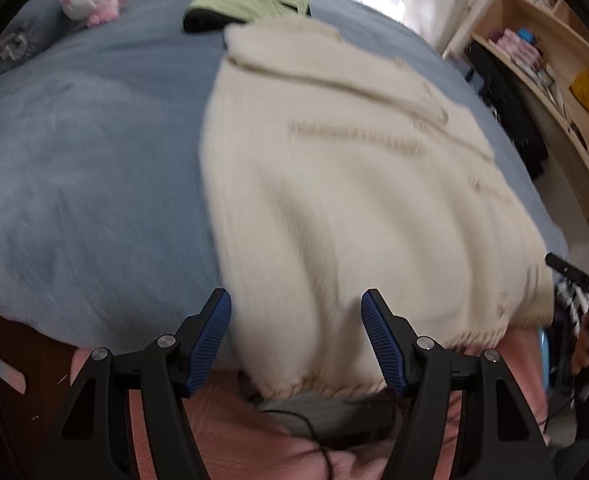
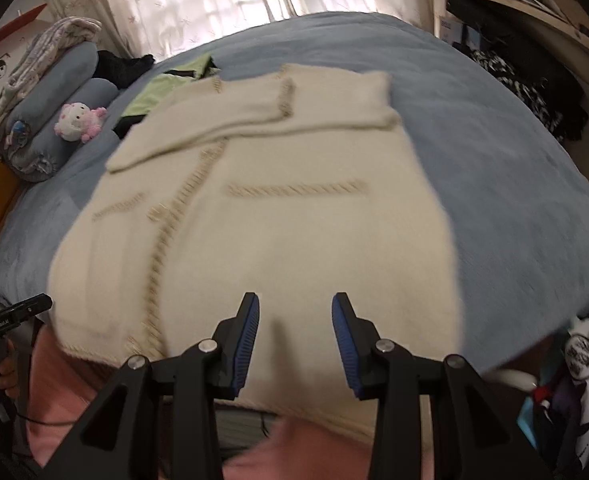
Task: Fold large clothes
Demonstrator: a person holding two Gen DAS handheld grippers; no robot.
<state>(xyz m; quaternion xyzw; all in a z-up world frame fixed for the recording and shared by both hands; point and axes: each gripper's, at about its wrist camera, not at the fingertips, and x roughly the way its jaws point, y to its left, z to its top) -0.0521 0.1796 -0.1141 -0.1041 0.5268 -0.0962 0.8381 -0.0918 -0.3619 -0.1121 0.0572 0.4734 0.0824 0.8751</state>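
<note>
Both hand-held grippers, left (image 1: pixel 296 336) and right (image 2: pixel 295 338), gape empty above the cardigan (image 2: pixel 254 232); its hem overhangs the bed (image 2: pixel 494 160) and may slide off.

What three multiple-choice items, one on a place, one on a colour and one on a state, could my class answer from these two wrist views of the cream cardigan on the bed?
1. Where does the pink and white plush toy lie?
A. On the cream cardigan
B. Against the rolled blue bedding at the left side of the bed
C. On the wooden shelf

2. What colour is the bed cover under the cardigan?
A. Blue
B. Red
C. Yellow

3. How do the cardigan's sleeves lie?
A. Hanging off the bed
B. Spread wide to both sides
C. Folded in across the chest

Answers:
1 B: the toy leans by the blue rolls, off the knit.
2 A: blue fabric shows all around the cardigan.
3 C: both sleeves cross over the upper body.
</note>
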